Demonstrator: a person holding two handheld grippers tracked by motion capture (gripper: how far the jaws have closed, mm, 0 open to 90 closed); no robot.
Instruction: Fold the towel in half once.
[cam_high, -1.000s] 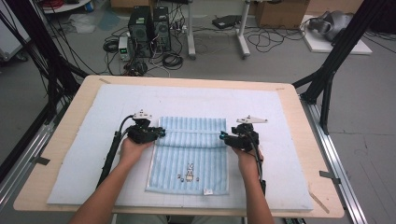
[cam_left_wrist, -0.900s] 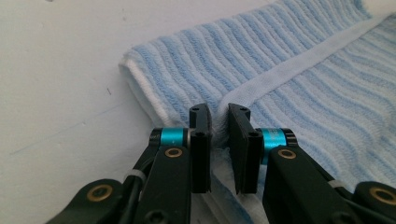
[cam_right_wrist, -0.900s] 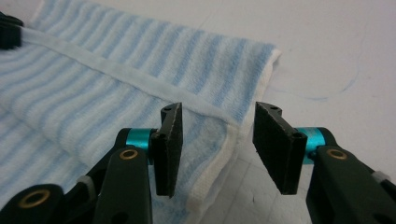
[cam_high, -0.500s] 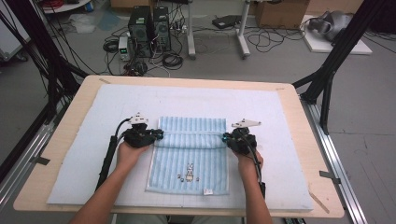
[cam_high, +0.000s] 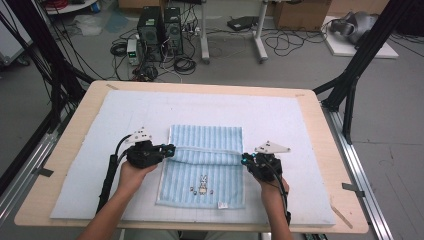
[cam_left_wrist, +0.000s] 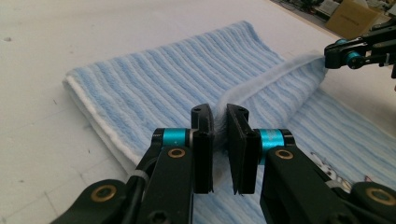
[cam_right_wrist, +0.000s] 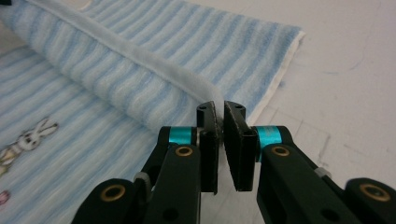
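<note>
— Both hands have drawn toward the person since the earlier frame, carrying the towel's (cam_high: 206, 165) far hem along; right gripper (cam_high: 246, 160) jaws have just been closing on it.
— Left gripper (cam_high: 171, 148)?
— Clamped on the hem too. Fold roughly half over; near hem not yet met.
— Room?
— Bare mat (cam_high: 300, 130) outboard of both grippers.

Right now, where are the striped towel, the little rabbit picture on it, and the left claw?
striped towel (cam_high: 207, 137), high view, on the flat far part of the cloth.
rabbit picture (cam_high: 202, 184), high view, on the rabbit's body.
left claw (cam_left_wrist: 220, 135), left gripper view, midway between its fingertips, shut on the towel's edge.
</note>
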